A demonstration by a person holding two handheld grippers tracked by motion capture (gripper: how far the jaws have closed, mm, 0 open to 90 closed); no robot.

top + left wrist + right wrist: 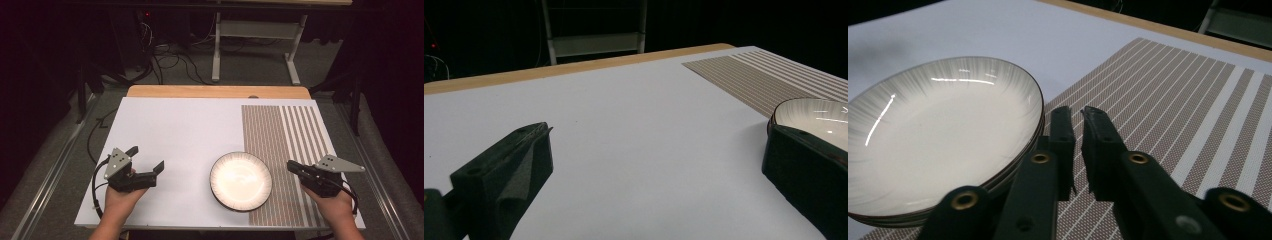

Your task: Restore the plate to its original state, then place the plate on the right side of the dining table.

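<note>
A white plate (240, 181) with a dark rim and grey streaks lies half on a striped placemat (280, 130), near the table's front edge. My right gripper (290, 166) sits just right of the plate and points left at it. In the right gripper view its jaws (1075, 112) stand a narrow slit apart over the placemat (1173, 90), nothing between them, with the plate (943, 130) rim close beside the left jaw. My left gripper (147, 157) is wide open at the front left, over bare white sheet. From the left gripper (659, 130) the plate (814, 112) shows behind the right jaw.
A white sheet (175, 135) covers most of the wooden table (215, 91). Beyond the far edge are a dark floor with cables (165, 60) and a grey metal stand (255, 35). A hand (117, 200) holds each gripper from the front edge.
</note>
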